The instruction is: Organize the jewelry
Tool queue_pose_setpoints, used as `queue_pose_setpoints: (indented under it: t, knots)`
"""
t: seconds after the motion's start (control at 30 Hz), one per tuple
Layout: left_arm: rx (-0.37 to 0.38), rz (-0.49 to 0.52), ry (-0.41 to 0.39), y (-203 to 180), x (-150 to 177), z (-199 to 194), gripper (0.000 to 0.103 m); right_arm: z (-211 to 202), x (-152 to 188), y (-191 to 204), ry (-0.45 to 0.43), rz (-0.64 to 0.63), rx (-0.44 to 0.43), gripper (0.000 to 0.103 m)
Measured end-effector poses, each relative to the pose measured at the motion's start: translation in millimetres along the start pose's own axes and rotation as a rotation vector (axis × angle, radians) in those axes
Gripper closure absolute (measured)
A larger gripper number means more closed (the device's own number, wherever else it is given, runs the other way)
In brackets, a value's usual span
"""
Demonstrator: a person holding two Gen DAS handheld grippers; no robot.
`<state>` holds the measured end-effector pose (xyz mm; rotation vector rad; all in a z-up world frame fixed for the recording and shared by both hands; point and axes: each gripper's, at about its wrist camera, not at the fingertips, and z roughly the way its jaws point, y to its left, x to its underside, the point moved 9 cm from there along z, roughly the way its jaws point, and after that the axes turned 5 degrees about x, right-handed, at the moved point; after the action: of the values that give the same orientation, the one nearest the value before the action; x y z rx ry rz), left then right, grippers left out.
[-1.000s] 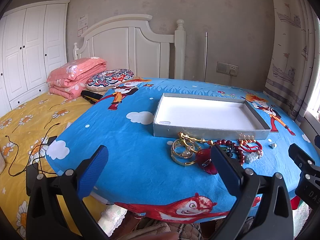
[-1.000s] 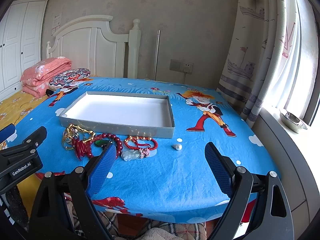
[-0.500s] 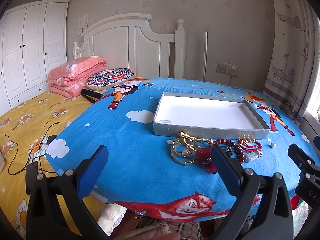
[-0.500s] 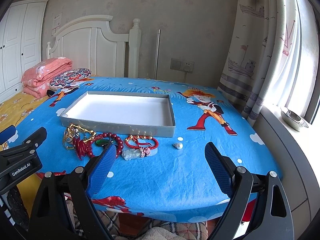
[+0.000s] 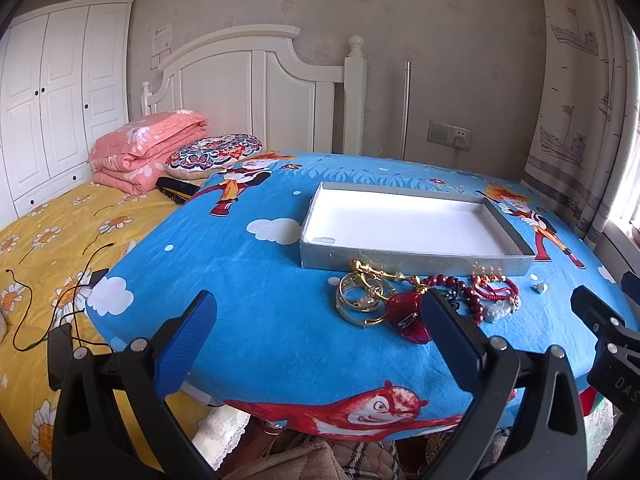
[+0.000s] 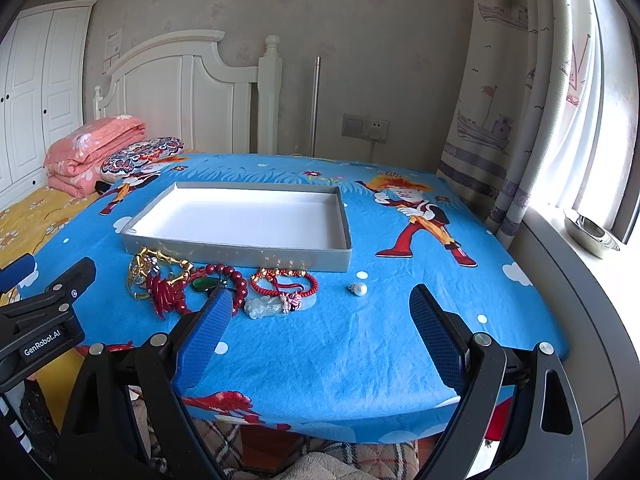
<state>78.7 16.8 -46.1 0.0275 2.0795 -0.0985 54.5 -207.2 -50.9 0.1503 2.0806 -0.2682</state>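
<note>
Both our claws, left [image 5: 318, 330] and right [image 6: 318, 330], hang spread and empty; the jewelry [image 6: 224, 286] lies mid-left of frame on the surface [image 6: 360, 344], before the tray [image 6: 240, 250], nearer our left claw.

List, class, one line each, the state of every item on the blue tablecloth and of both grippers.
Shallow grey box with white inside: open, nothing in it.
Gold bangles: on the cloth, outside the box.
Dark red bead bracelet: on the cloth, tangled with others.
Red cord bracelet: flat on the cloth.
Pearl ring: lying apart.
Left gripper: open, holding nothing.
Right gripper: open, holding nothing.
</note>
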Motion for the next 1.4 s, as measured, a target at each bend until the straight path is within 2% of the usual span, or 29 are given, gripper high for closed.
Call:
queue_pose_setpoints:
  t: [0.4, 0.6, 0.7, 0.83, 1.0, 1.4]
  knots:
    - [-0.038, 0.001, -0.005, 5, -2, 2, 0.004, 6, -7, -19, -0.012, 0.064, -0.023, 0.018]
    - [-0.033, 0.095, 0.012, -1, -6, 14, 0.004, 18, -10, -28, -0.013, 0.084, -0.031, 0.018]
    - [-0.015, 0.094, 0.034, -2, -1, 22, 0.004, 24, -7, -30, -0.008, 0.090, -0.040, 0.019]
    - [0.013, 0.053, 0.068, 4, 7, 32, 0.004, 34, -1, -24, 0.002, 0.077, -0.080, 0.018]
    - [0.010, 0.027, 0.085, 12, 13, 39, 0.004, 39, 4, -13, 0.013, 0.063, -0.105, 0.019]
    - [-0.006, 0.058, 0.057, 7, 9, 28, 0.004, 24, -2, 1, -0.006, 0.023, -0.135, 0.018]
